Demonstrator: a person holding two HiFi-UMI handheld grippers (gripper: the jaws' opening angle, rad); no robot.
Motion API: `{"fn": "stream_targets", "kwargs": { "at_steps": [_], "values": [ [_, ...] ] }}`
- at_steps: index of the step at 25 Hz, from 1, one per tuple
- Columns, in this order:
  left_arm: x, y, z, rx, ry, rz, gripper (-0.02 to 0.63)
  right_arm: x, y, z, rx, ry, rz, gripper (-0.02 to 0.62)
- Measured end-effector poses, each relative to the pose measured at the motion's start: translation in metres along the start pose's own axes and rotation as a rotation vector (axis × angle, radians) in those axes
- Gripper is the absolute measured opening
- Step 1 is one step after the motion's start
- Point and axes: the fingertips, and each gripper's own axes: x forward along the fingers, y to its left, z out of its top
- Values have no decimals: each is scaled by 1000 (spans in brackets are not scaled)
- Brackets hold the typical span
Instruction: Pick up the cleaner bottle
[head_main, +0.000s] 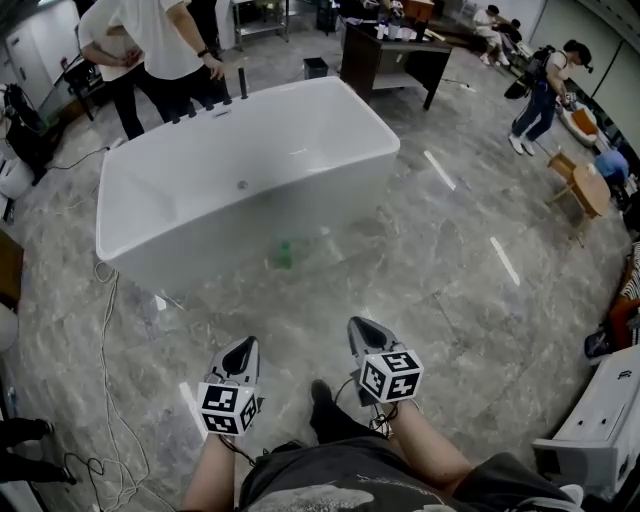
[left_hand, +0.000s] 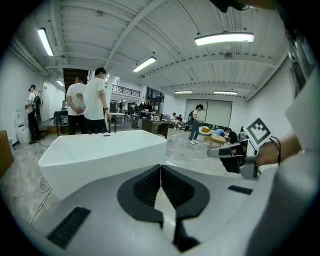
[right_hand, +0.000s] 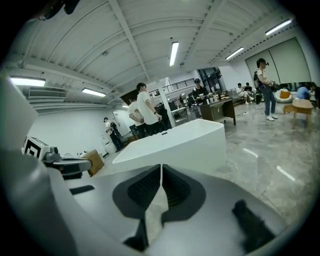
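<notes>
Head view: open floor (head_main: 420, 290) before bathtub (head_main: 200, 232)

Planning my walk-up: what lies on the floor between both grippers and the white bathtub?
Head view: bare marble floor between the left gripper, the right gripper and the bathtub, except a small green thing at the tub's foot, possibly the cleaner bottle.

Left claw (left_hand: 161, 169), closed and empty, faces the white bathtub (left_hand: 90, 169).
</notes>
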Motion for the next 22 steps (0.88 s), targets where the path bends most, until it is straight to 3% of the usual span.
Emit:
{"fn": "stream_targets", "kwargs": {
  "at_steps": [14,22],
  "values": [
    [82,13,57,17,-22,48,15,62,-62,54,3,-4,34,26],
    [120,59,75,31,-35,38,15,111,-68,70,7,-13,-5,26]
  ]
}}
